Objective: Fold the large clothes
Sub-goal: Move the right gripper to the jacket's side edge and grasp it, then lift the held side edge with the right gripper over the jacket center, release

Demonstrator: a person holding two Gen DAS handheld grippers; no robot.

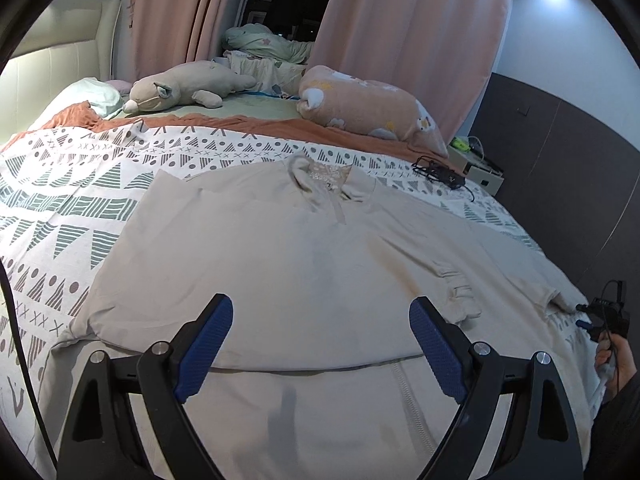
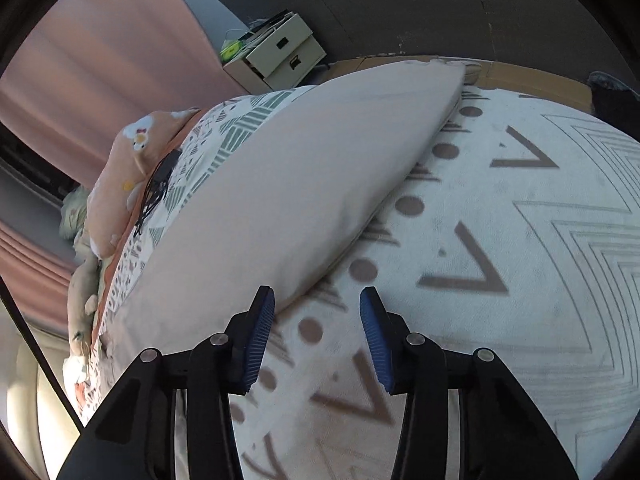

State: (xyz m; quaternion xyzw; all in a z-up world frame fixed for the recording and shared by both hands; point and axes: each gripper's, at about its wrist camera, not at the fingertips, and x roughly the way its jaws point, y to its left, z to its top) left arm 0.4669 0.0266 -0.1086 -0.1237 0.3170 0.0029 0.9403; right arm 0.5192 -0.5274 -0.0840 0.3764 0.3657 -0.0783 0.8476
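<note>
A large beige garment (image 1: 304, 264) lies spread flat on the patterned bedspread (image 1: 80, 184), collar (image 1: 324, 180) toward the far side. My left gripper (image 1: 320, 320) is open and empty, hovering over the garment's near part. My right gripper (image 2: 318, 316) is open and empty, low over the bedspread (image 2: 500, 240) right beside the edge of the garment's sleeve (image 2: 280, 200). The right gripper also shows in the left wrist view (image 1: 604, 316) at the sleeve's end on the right.
A plush toy (image 1: 180, 88), a peach blanket roll (image 1: 368, 108) and pillows lie at the head of the bed. Black cables (image 1: 440, 172) rest on the bedspread near a bedside box (image 2: 276, 56). Pink curtains (image 1: 400, 32) and a dark wall stand behind.
</note>
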